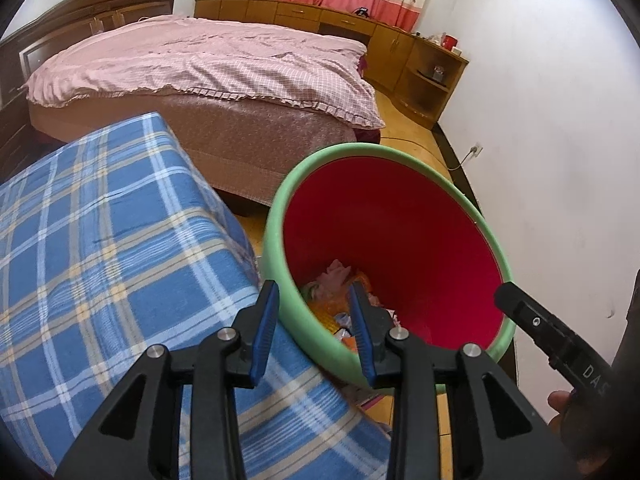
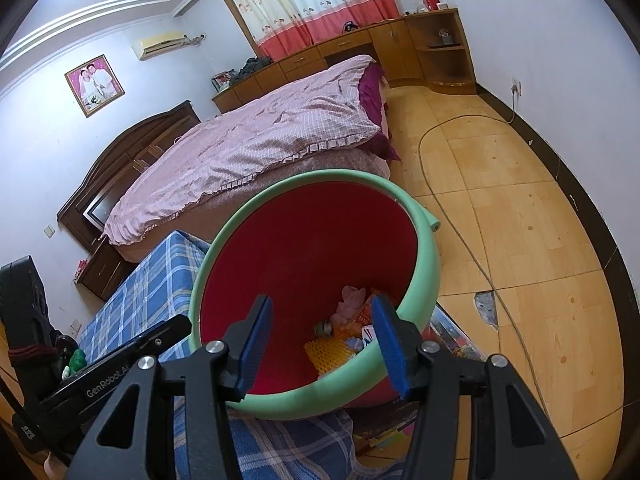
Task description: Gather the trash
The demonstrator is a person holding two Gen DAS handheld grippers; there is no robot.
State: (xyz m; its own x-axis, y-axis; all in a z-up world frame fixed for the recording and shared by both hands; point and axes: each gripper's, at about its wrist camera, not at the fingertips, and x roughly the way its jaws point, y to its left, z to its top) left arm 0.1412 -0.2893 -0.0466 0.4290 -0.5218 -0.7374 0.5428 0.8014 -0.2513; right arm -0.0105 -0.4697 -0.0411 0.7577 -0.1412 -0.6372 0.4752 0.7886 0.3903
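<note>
Red bin (image 1: 400, 240) with green foam rim, trash (image 2: 348, 320) seen inside at the bottom, left gripper (image 1: 314, 312) held astride the near rim, jaws parted, nothing gripped, right gripper (image 2: 320, 320) likewise spread across the rim, empty

We see a bed (image 2: 256, 136) under a rumpled pink quilt (image 1: 208, 64), with a dark wooden headboard (image 2: 132, 156) behind. A blue plaid blanket (image 1: 100, 248) fills the near left. Along the far wall runs a wooden cabinet (image 1: 360, 28) below pink-and-cream curtains (image 2: 312, 4). A cable (image 2: 460, 216) trails over the tiled floor (image 2: 540, 240).
</note>
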